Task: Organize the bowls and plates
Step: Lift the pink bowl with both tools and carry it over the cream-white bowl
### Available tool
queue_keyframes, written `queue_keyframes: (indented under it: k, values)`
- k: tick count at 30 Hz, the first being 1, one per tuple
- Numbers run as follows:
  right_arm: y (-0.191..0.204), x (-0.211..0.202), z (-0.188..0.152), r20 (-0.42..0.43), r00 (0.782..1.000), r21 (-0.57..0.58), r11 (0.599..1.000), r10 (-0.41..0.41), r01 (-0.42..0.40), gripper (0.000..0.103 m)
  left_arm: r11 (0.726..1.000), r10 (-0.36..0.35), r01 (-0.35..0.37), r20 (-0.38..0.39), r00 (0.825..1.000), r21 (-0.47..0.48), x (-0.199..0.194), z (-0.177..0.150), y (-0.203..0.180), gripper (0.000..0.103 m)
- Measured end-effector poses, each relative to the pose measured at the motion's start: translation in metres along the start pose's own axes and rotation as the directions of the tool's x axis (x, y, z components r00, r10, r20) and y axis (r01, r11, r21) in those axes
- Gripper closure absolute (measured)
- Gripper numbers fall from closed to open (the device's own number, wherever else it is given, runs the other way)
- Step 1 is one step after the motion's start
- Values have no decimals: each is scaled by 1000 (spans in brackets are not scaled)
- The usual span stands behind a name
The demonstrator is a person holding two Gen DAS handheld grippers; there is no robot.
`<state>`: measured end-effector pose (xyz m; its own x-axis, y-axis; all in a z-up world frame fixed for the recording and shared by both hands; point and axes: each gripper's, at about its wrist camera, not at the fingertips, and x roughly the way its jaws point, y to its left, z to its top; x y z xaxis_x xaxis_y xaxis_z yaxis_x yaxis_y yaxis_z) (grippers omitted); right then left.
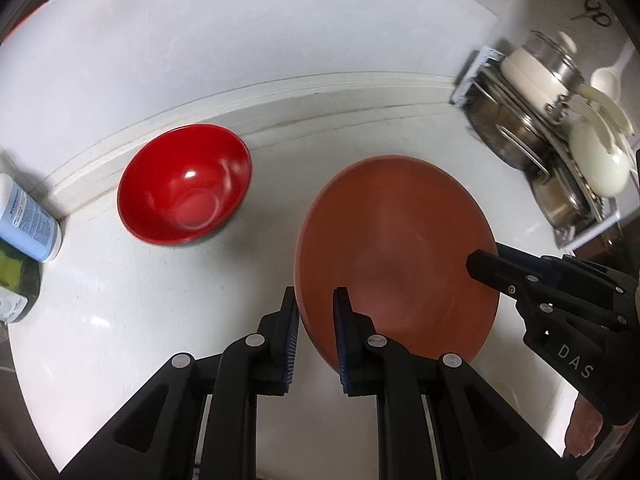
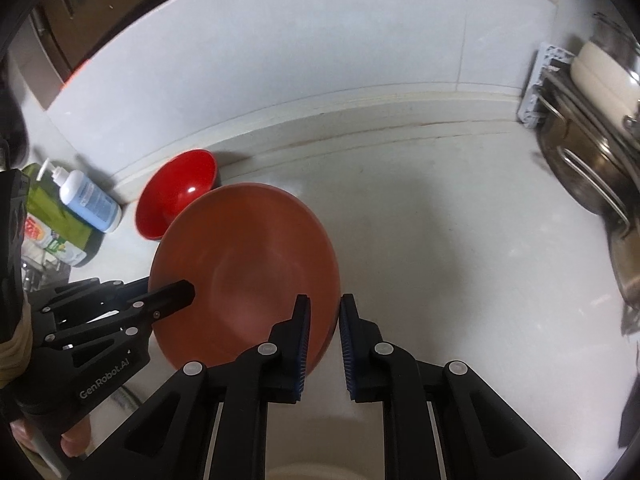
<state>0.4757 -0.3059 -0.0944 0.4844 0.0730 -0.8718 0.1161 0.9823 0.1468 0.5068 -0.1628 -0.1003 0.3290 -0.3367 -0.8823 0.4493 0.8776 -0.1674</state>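
Both grippers' jaws clamp opposite rims of the brown plate [image 1: 396,256].

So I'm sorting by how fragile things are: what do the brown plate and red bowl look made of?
Brown plate: matte, no highlights; possibly melamine or unglazed ceramic. Red bowl: glossy, sharp highlights; likely lacquered plastic or glazed ceramic.
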Motion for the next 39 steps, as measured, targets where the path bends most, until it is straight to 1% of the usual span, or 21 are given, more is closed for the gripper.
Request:
queue_keyframes:
  k: [5, 11, 21, 27, 34, 39]
  values:
    - [-1, -30, -18, 31, 999, 8, 1000, -11, 11, 87, 999, -22, 22, 13, 1000, 29, -19, -14, -18, 86]
    - [-3, -55, -41, 50, 998, 28, 999, -22, 21, 87, 998, -52, 51, 20, 998, 44, -38, -37, -35, 84]
    - [-5, -86, -80, 61, 996, 37, 998, -59, 57, 86, 992, -94, 95, -15, 995, 88, -52, -71, -59, 84]
    - [-12, -93, -100, 45, 997, 59, 996, -68, 65, 86, 987, -106, 111, -48, 993, 118, -55, -89, -71, 84]
    - [-18, -90, -125, 2, 997, 71, 995, -72, 72, 86, 985, -127, 138, -106, 986, 105, -45, -110, -75, 84]
    - [-24, -84, -137, -31, 997, 86, 994, -72, 74, 86, 985, -122, 137, -138, 983, 109, -37, -118, -78, 84]
